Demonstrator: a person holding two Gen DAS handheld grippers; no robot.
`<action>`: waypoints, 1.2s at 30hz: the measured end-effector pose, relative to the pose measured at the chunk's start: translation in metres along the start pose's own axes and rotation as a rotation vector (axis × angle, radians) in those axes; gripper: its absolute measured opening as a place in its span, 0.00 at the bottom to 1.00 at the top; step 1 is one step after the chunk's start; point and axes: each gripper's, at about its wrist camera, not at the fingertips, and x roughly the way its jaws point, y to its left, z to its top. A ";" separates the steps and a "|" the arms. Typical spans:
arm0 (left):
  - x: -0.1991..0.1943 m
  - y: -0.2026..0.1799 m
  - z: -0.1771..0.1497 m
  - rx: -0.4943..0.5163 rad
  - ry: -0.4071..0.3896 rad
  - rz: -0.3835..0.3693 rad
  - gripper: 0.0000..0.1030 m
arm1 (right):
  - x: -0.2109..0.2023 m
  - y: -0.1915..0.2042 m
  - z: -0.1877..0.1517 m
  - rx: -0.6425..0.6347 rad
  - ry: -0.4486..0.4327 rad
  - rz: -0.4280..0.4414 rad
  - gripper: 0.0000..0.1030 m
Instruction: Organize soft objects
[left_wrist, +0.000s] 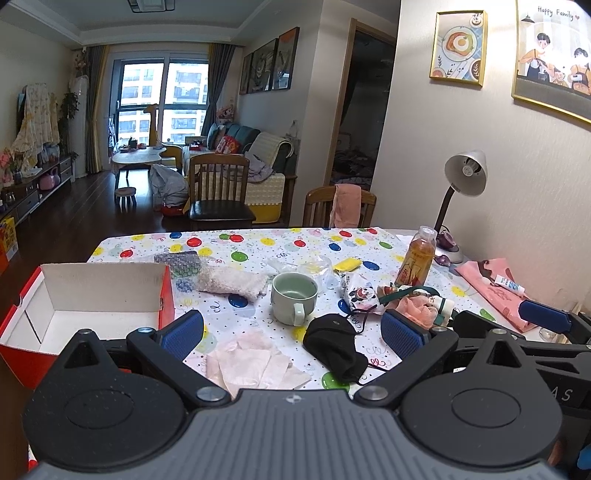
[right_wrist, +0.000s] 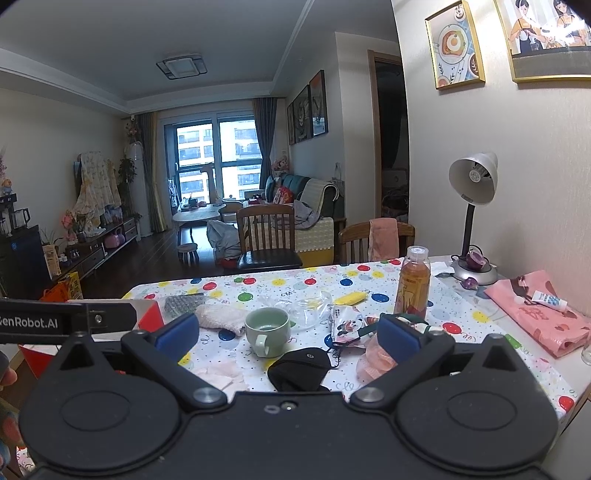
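My left gripper (left_wrist: 291, 334) is open and empty above the near table edge. Between its fingers lie a black face mask (left_wrist: 334, 345) and pale pink tissue packets (left_wrist: 255, 365). An open red cardboard box (left_wrist: 85, 306) with a white inside stands at the left. My right gripper (right_wrist: 288, 338) is open and empty, with the black mask (right_wrist: 301, 369) just below it and a pink cloth (right_wrist: 373, 360) by its right finger. A white knitted cloth (left_wrist: 231, 282) and a yellow soft piece (left_wrist: 347, 265) lie farther back.
A green mug (left_wrist: 293, 297) stands mid-table. A tea bottle (left_wrist: 417, 258), a panda-print packet (left_wrist: 360, 295), a desk lamp (left_wrist: 463, 177), and a pink garment (left_wrist: 495, 286) with a tube sit at the right. Bubble wrap (left_wrist: 184, 267) lies by the box. Chairs stand behind the table.
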 end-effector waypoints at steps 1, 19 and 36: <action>0.001 0.000 0.001 0.002 0.001 0.002 1.00 | 0.000 0.000 -0.002 -0.001 -0.001 0.000 1.00; 0.042 -0.023 0.011 -0.002 0.042 -0.004 1.00 | 0.038 -0.034 0.002 0.013 0.032 0.010 1.00; 0.166 -0.025 -0.002 -0.033 0.240 0.158 1.00 | 0.131 -0.118 -0.008 0.001 0.160 -0.038 0.99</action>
